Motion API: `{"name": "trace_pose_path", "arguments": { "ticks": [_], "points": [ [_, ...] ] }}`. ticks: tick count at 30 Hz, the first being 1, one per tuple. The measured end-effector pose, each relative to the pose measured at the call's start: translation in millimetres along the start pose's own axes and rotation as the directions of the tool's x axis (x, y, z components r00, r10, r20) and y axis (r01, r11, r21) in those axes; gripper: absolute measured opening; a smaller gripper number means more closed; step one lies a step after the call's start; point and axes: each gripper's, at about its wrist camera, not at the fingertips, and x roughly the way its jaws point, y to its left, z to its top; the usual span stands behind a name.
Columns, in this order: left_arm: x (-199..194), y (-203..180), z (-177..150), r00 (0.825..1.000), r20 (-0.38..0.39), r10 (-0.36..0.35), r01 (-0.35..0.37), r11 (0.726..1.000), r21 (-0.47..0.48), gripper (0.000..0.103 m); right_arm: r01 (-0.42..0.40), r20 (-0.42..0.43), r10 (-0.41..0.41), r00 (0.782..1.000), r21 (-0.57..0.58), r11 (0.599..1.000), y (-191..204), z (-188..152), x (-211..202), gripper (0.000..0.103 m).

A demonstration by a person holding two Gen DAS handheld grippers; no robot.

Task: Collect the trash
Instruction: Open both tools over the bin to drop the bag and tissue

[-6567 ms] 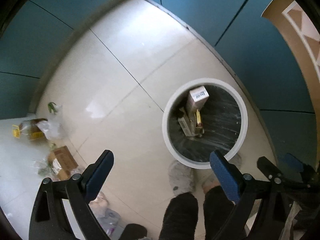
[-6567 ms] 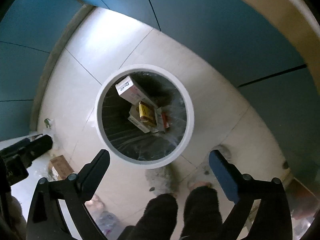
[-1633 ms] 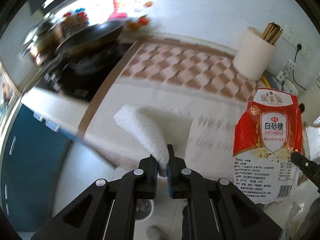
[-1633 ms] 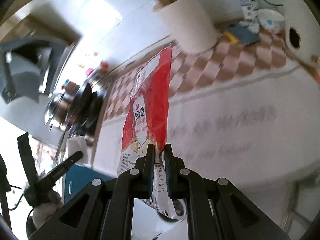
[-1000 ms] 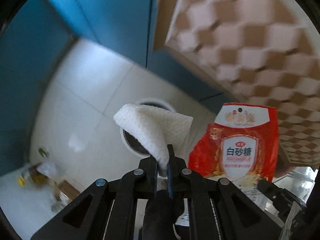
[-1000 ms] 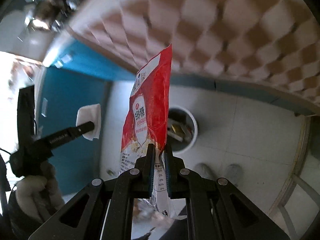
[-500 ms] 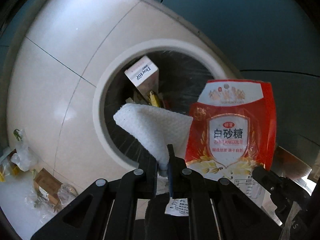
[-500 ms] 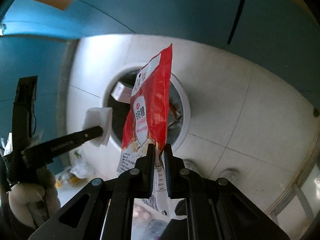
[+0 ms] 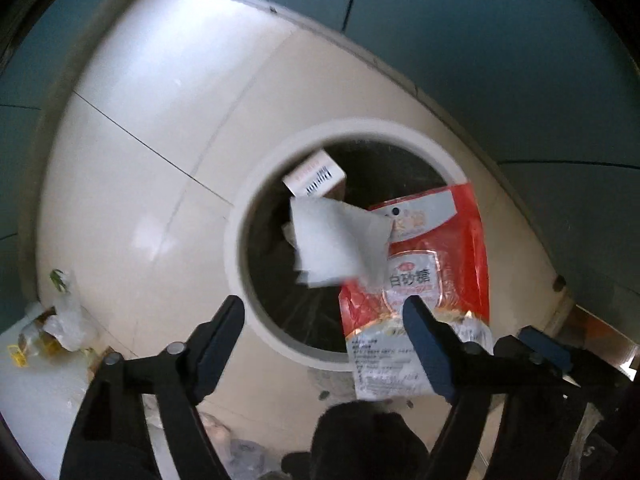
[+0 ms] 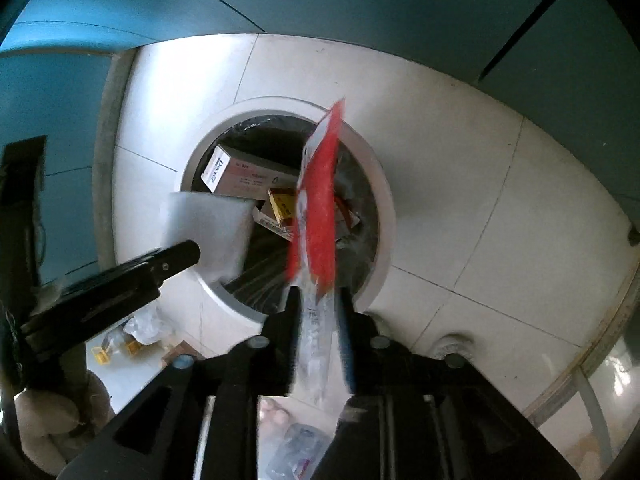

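Observation:
A round bin with a white rim (image 9: 240, 240) and black liner stands on the floor below both grippers. My left gripper (image 9: 324, 312) is open and its jaws are opening wider. The white paper towel (image 9: 336, 240) hangs loose and blurred over the bin mouth, clear of the pads. In the right wrist view the towel (image 10: 208, 236) shows beside one left finger (image 10: 176, 258). My right gripper (image 10: 318, 304) has its jaws opening. The red sugar bag (image 10: 320, 200) stands blurred between its fingers without being pinched, over the bin rim (image 10: 384, 184). The bag (image 9: 432, 280) also shows in the left wrist view.
Inside the bin lie a white carton (image 10: 240, 174) and a yellow packet (image 10: 284, 204). Bags and a cardboard box litter the floor at the left (image 9: 60, 328). Blue cabinet doors (image 9: 480, 60) stand behind the bin. A person's dark-clad leg (image 9: 360, 432) is below.
Both grippers came down from the counter to just above the bin. The left jaws opened and the towel dropped free. The right jaws parted and the red bag has gone blurred.

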Motion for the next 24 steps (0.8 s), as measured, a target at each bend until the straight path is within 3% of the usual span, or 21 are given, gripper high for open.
{"name": "trace_pose_path", "arguments": {
  "ticks": [1, 2, 3, 4, 6, 8, 10, 12, 17, 24],
  "points": [
    [-9.5, 0.9, -4.8, 1.000, 0.011, 0.009, -0.009, 1.000, -0.001, 0.081, 0.007, 0.011, -0.007, 1.000, -0.002, 1.000, 1.1, -1.2, -4.9, 0.050],
    [-19.2, 1.4, -10.0, 1.000, 0.026, 0.018, -0.018, 1.000, -0.002, 0.086, 0.012, 0.026, -0.012, 1.000, -0.006, 1.000, 2.4, -3.5, -11.7, 0.055],
    [-27.1, 2.5, -13.6, 0.999, 0.039, 0.027, -0.027, 1.000, -0.002, 0.097, 0.017, 0.039, -0.016, 0.999, -0.011, 1.000, 4.0, -5.9, -18.9, 0.060],
    [-38.2, 2.3, -19.9, 0.998, 0.052, 0.041, -0.041, 0.999, 0.001, 0.102, 0.023, 0.050, -0.022, 0.998, -0.016, 1.000, 6.7, -6.8, -24.4, 0.060],
    [-63.3, 2.8, -29.9, 0.994, 0.087, 0.074, -0.074, 0.997, 0.001, 0.102, 0.033, 0.073, -0.032, 0.997, -0.026, 0.999, 8.2, -17.6, -43.3, 0.062],
    [-96.2, 3.7, -47.0, 0.992, 0.102, 0.078, -0.080, 0.997, 0.014, 0.102, 0.055, 0.101, -0.050, 0.994, -0.047, 0.997, 12.7, -33.7, -65.8, 0.072],
    [-130.2, 2.3, -70.7, 0.986, 0.138, 0.092, -0.094, 0.996, 0.008, 0.102, 0.094, 0.155, -0.082, 0.985, -0.071, 0.993, 19.5, -53.4, -100.4, 0.092],
    [-160.0, -0.9, -89.9, 0.982, 0.163, 0.100, -0.102, 0.995, 0.004, 0.102, 0.120, 0.190, -0.101, 0.977, -0.090, 0.989, 22.6, -69.3, -131.1, 0.102],
    [-251.3, -7.2, -148.1, 0.957, 0.267, 0.118, -0.113, 0.993, -0.033, 0.102, 0.191, 0.307, -0.147, 0.940, -0.119, 0.974, 35.8, -126.2, -222.4, 0.103],
    [-372.4, -17.1, -220.9, 0.916, 0.394, 0.082, -0.074, 0.997, -0.036, 0.102, 0.191, 0.454, -0.118, 0.883, -0.117, 0.975, 53.8, -217.9, -355.1, 0.103]
  ]
}}
